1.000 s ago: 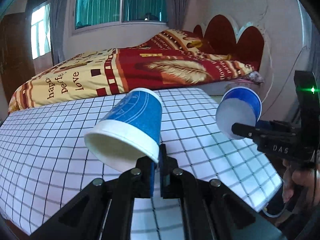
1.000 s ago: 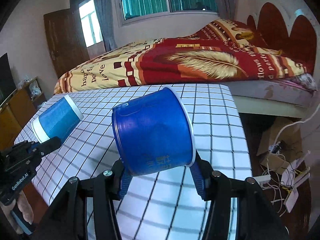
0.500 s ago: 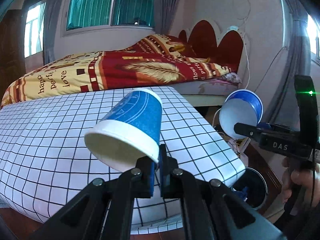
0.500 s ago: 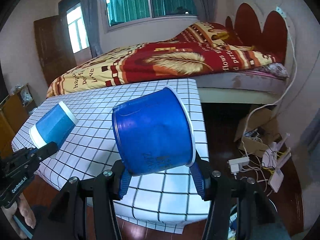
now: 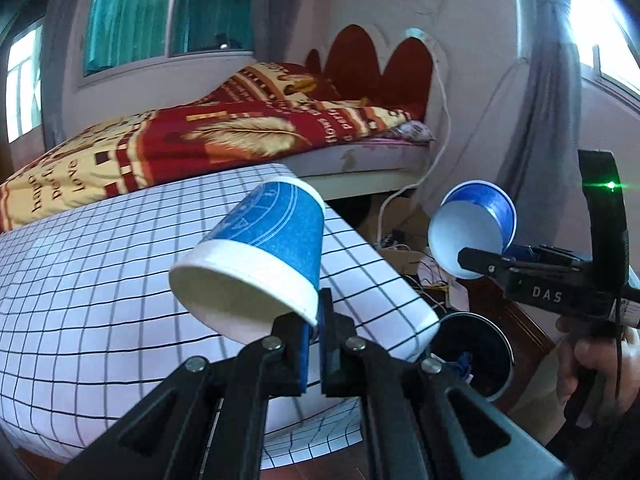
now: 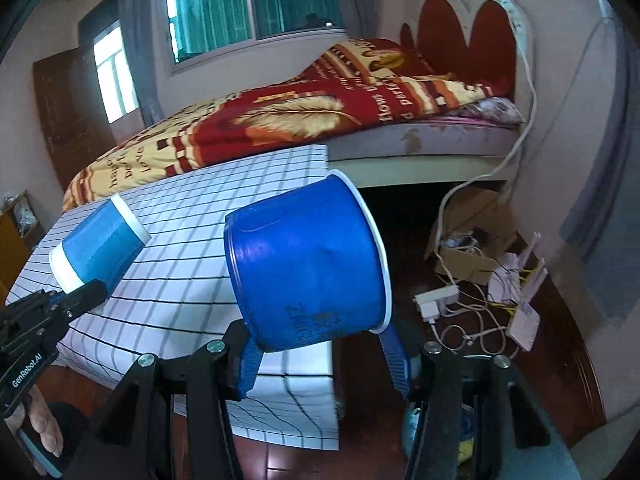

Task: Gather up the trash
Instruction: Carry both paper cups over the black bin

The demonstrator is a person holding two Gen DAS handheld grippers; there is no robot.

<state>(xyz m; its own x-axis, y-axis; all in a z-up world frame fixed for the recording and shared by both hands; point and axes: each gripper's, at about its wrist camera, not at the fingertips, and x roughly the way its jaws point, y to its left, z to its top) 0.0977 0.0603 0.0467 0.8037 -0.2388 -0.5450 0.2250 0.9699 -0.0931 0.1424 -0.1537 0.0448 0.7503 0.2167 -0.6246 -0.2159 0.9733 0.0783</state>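
A checked cloth [image 5: 100, 280] covers the table; cables [image 6: 460, 312] and a bin [image 5: 480, 356] sit on the floor [image 6: 560, 360].

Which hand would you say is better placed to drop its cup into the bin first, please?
Probably the right. In the left wrist view the right gripper holds its blue cup almost above the bin, while the left gripper's cup hangs over the table.

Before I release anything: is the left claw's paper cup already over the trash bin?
No: the paper cup hangs above the checked tablecloth, while the trash bin sits lower right.
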